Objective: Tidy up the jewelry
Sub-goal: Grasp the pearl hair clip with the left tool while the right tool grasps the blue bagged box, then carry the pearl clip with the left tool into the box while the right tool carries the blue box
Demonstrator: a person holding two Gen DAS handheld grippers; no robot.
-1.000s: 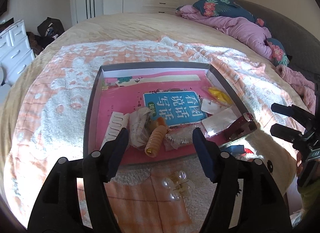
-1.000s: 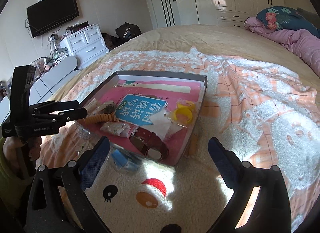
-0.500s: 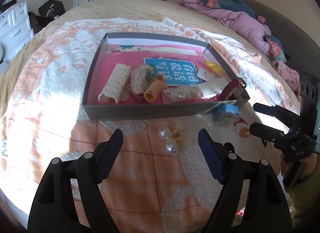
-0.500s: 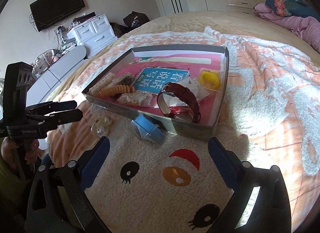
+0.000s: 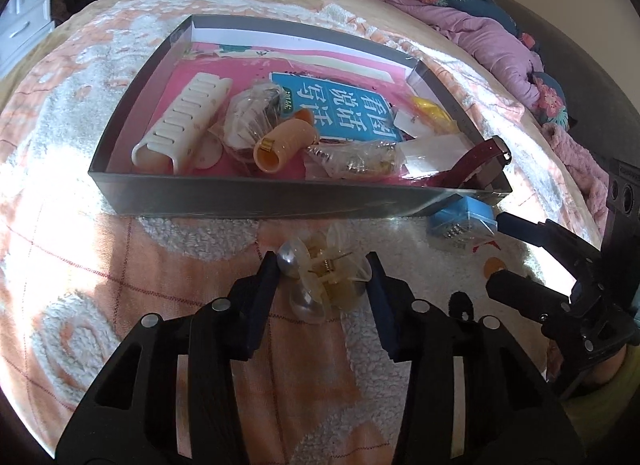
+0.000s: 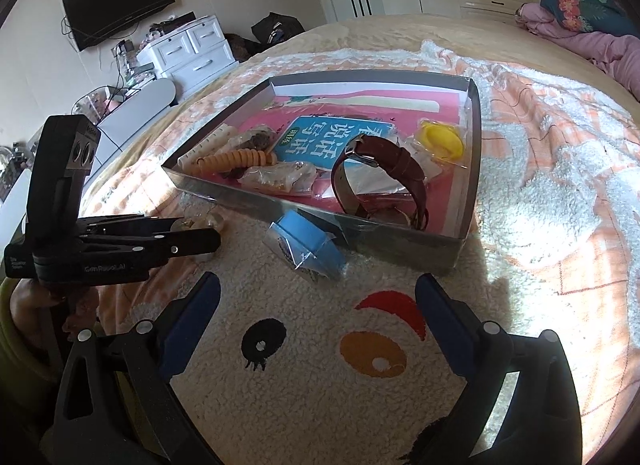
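A grey tray (image 5: pixel 256 201) on the bed holds a white comb clip (image 5: pixel 184 125), an orange hair coil (image 5: pixel 284 143), bagged jewelry (image 5: pixel 356 157), a blue booklet (image 5: pixel 340 105), a yellow item (image 5: pixel 430 107) and a brown leather watch (image 6: pixel 380 169). A clear flower hair claw (image 5: pixel 324 277) lies on the blanket in front of the tray. My left gripper (image 5: pixel 324 277) has closed around it, both pads touching its sides. A blue bagged pack (image 6: pixel 308 245) lies by the tray's near corner. My right gripper (image 6: pixel 316 309) is open and empty, just short of the blue pack.
The blanket (image 6: pixel 320 365) with a cartoon face covers the bed. Pink bedding and floral pillows (image 5: pixel 500 25) lie at the far right. A white dresser (image 6: pixel 192 49) and a wall TV (image 6: pixel 116 5) stand beyond the bed's left side.
My left gripper pulled back from over the tray, dropped to the blanket and closed around the clear hair claw. My right gripper moved closer to the blue pack and stayed open.
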